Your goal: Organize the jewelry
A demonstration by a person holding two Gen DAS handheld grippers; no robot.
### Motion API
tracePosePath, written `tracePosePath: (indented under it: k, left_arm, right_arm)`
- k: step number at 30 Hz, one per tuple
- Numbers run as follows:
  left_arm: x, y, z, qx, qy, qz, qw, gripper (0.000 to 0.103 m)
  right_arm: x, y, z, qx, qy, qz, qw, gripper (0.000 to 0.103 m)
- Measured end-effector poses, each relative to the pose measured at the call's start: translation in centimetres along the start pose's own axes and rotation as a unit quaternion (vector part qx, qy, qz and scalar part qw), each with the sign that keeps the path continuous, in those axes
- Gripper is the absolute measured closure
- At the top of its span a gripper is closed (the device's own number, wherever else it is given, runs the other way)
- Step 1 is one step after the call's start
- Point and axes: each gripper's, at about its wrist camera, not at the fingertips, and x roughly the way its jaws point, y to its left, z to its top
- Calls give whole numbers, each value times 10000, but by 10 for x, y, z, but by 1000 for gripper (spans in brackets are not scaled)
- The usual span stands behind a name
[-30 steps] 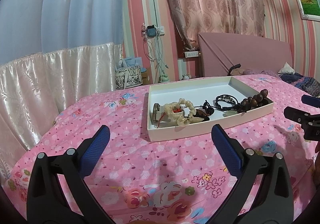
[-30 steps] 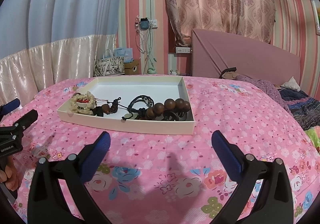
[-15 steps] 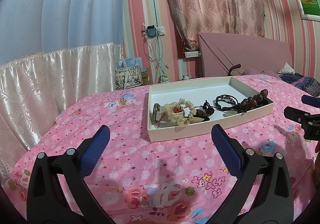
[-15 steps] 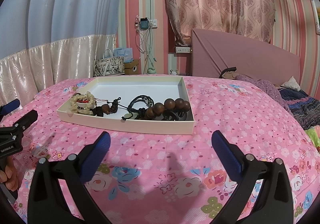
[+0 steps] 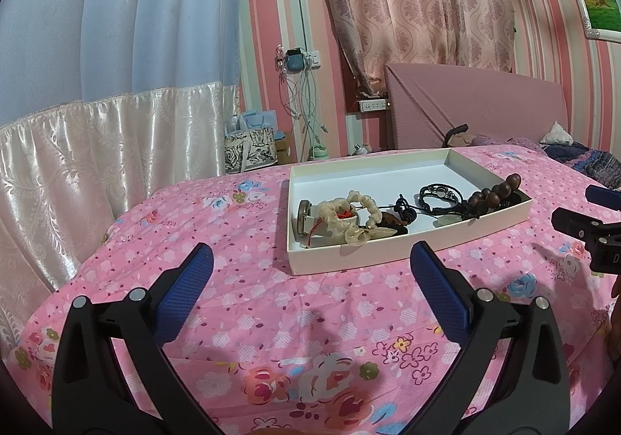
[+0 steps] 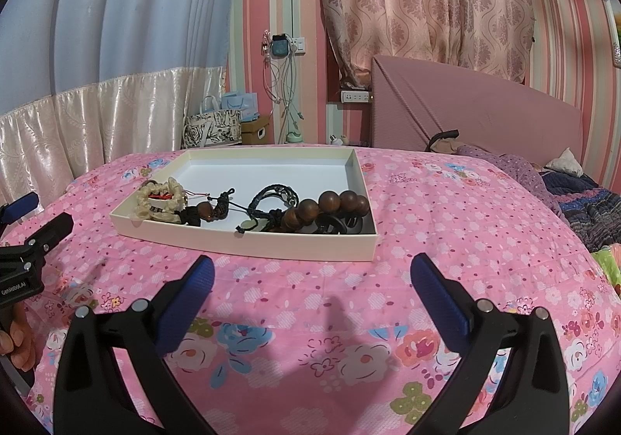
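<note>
We hold the left hand-held gripper [image 5: 310, 272] and the right hand-held gripper [image 6: 312, 281] wide apart and empty over the bed [image 6: 446, 225]. The jewelry [image 6: 306, 207] lies in the box [image 6: 271, 240], just past both.

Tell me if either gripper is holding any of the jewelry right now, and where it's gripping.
Nothing is held. The left gripper and right gripper are both open and empty above the bedspread; all the jewelry lies in the white tray.
</note>
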Motion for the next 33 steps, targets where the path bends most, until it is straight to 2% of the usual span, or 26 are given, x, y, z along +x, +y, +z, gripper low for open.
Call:
tracePosePath:
  k: [33]
  left_arm:
    - [-1,-1,0,-36,15,36,10000,3]
  right_arm:
    - [0,-1,-2,49,-1,3,10000,2]
